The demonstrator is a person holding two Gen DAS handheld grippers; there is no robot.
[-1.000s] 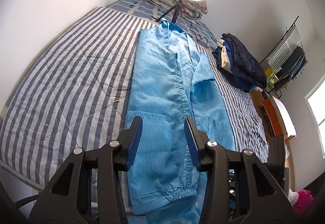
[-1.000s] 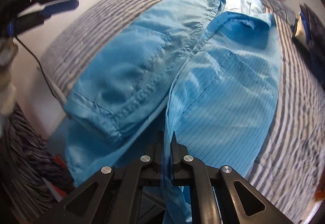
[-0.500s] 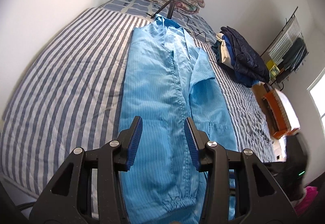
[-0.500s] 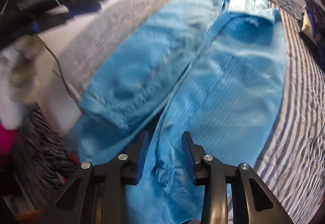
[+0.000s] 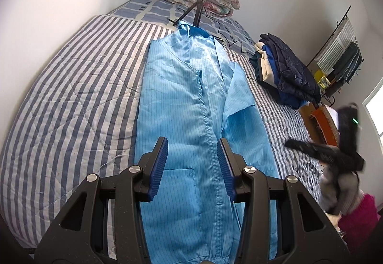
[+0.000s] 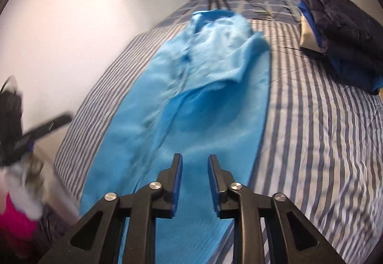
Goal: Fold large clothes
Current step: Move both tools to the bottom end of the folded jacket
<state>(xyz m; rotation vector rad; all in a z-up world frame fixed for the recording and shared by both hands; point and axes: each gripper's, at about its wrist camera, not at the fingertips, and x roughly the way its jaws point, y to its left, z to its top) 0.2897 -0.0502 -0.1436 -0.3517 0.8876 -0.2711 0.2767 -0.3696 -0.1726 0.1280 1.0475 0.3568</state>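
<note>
Garment: long light-blue pinstriped coverall (image 5: 191, 120) lies lengthwise on the striped bed (image 5: 71, 108).
Done: sides folded inward.
Left: folding lengthwise.
My left gripper (image 5: 192, 168): apart, empty.
My right gripper (image 6: 194, 182): closing, empty.

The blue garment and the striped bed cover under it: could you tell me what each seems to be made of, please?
Blue garment: thin, smooth woven fabric with a slight sheen and fine pinstripes, probably synthetic. Striped bed cover: matte quilted cloth, with stitched diamond lines and soft puckers, possibly cotton.
</note>
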